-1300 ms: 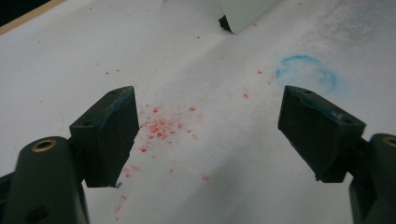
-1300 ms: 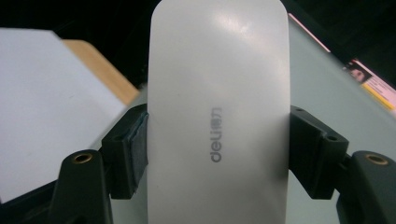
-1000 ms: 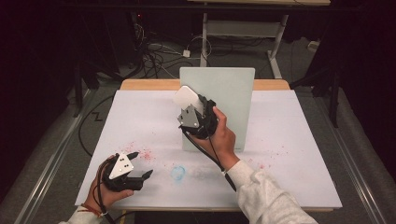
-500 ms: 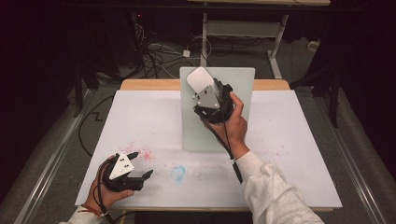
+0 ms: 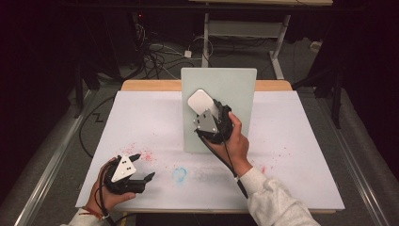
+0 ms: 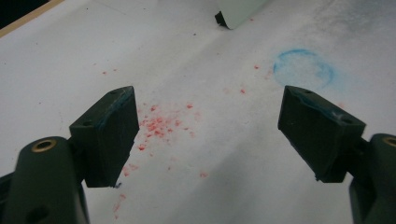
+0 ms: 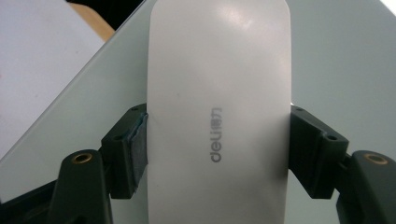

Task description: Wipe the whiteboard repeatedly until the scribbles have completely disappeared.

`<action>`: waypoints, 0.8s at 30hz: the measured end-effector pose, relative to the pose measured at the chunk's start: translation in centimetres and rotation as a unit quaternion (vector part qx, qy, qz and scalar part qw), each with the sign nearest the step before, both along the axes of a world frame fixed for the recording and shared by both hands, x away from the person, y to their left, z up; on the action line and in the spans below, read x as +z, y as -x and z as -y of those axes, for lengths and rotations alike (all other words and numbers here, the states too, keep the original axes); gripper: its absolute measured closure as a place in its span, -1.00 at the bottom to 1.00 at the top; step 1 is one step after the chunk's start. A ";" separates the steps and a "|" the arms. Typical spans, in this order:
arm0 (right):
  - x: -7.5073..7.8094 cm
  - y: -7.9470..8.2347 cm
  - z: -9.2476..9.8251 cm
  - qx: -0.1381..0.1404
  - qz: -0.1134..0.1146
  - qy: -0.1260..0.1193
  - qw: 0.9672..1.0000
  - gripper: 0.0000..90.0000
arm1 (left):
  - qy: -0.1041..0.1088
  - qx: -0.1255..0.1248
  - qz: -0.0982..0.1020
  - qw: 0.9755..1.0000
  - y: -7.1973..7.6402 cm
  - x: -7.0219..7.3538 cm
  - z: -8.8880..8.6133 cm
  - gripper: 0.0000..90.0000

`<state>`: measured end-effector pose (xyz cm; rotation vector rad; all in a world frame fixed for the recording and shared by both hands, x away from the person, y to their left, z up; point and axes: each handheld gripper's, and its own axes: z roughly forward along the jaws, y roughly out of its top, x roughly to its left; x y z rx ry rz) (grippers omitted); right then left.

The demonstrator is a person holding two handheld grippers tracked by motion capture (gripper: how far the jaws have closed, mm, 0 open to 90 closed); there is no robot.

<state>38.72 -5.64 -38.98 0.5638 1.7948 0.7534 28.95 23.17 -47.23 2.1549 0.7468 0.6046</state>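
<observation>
Left claw (image 5: 142, 167), near the front left corner of the table (image 5: 141, 117): held low in the person's left hand (image 5: 106, 195), its jaws spread wide and holding nothing. In the left gripper view the two black jaws stand well apart over the white table surface, with a scatter of red specks (image 6: 161, 123) between and just beyond them. A faint blue ring mark (image 6: 303, 70) lies on the table beyond the right-hand jaw; in the high view this ring sits between the two hands, closer to the front edge. The lower corner of the board (image 6: 238, 11) appears at the top of the left gripper view.

Centre: a pale green board (image 5: 230, 89) stands upright toward the far side of the table, its face turned to the person.

Right claw (image 5: 201, 107), held by the right hand (image 5: 233, 143) in front of the board: its jaws are closed on the flanks of a white eraser block (image 5: 199, 100), rounded at the end and printed "deli" on its back. In the right gripper view the eraser (image 7: 217, 107) rises between the jaws, its far end over the board's face (image 7: 336, 65); whether it presses on the board cannot be told. A light sleeve (image 5: 277, 205) covers the right forearm.
</observation>
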 end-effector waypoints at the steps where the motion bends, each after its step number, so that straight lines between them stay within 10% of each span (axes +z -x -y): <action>1: -0.4 0.2 0.0 0.002 -0.002 0.005 1.000 -0.31 | -0.002 -0.002 0.006 1.000 -0.1 0.0 0.0 -0.57; 12: -4.2 1.8 -0.6 0.015 -0.017 0.053 0.998 -0.31 | -0.003 0.000 -0.001 1.000 0.0 -0.1 0.1 -0.57; 24: -4.9 2.4 0.3 0.063 -0.061 0.038 0.995 -0.31 | -0.010 0.002 0.002 1.000 -0.1 -0.1 0.1 -0.57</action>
